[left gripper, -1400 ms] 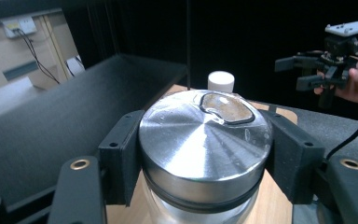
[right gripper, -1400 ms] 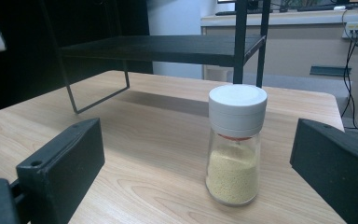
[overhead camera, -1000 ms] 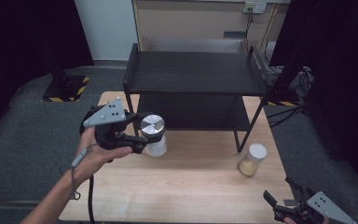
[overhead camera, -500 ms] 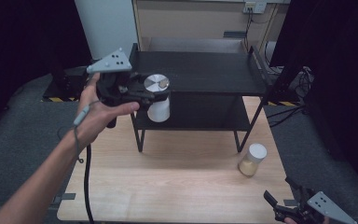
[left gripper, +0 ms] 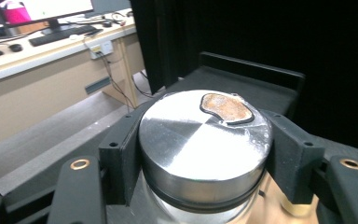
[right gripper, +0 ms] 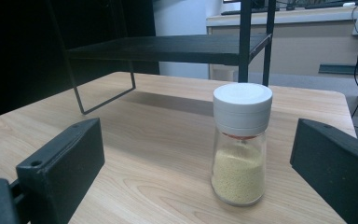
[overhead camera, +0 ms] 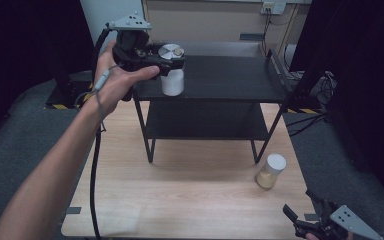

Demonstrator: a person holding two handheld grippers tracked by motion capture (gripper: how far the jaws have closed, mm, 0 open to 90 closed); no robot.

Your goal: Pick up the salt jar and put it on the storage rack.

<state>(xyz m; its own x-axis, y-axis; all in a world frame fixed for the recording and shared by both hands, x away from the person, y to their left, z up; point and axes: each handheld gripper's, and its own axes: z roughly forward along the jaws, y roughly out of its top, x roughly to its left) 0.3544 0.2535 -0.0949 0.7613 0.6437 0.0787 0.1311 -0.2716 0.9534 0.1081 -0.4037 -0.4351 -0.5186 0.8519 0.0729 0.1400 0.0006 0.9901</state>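
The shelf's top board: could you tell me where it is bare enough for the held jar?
The top board lies bare from the silver-lidded jar in the left gripper across to its right rail. The table's near-right corner holds the yellow-filled jar and right gripper.

The rack [overhead camera: 215, 75] stood across the far tabletop [overhead camera: 180, 195], its legs and lower shelf barring that side. Its top shelf lay bare right of the held jar [overhead camera: 172, 75]. Only the yellow shaker [overhead camera: 270, 171] broke the near tabletop.
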